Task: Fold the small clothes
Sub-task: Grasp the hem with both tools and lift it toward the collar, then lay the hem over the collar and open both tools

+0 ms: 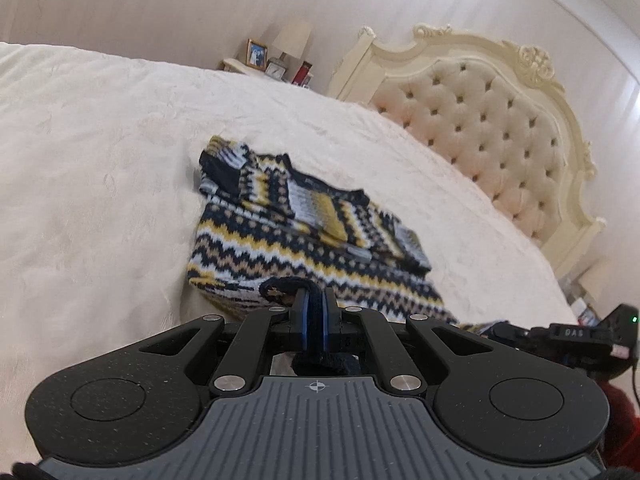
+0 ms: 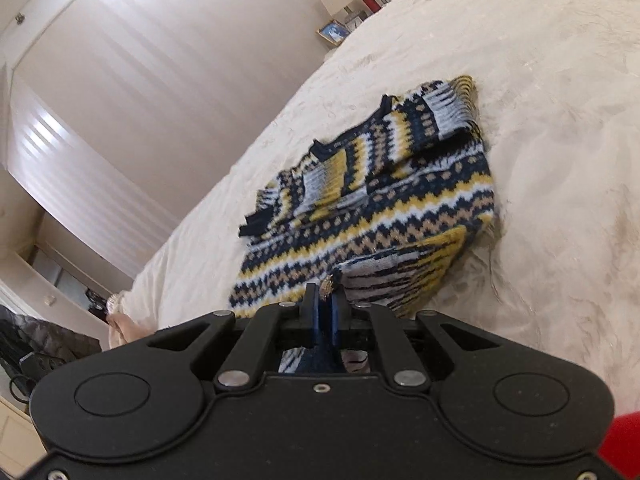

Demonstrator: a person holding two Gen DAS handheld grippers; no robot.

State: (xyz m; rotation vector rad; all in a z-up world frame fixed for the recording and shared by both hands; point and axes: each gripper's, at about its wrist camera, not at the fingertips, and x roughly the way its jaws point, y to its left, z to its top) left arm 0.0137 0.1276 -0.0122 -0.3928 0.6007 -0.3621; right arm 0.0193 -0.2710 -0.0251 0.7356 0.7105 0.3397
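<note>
Sweater (image 1: 304, 224) lies on the bed (image 1: 100, 152); left tongs (image 1: 315, 300) and right tongs (image 2: 327, 300), both held low, each pinch its near hem.

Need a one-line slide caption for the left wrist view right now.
Left gripper clamped on the near hem of a patterned knit sweater lying on a cream bedspread.

You are in a bedroom at home. There is a big bed (image 1: 100, 152) with a puffy headboard (image 1: 480, 128), a lamp (image 1: 294, 38) and a framed photo (image 1: 256, 54).
</note>
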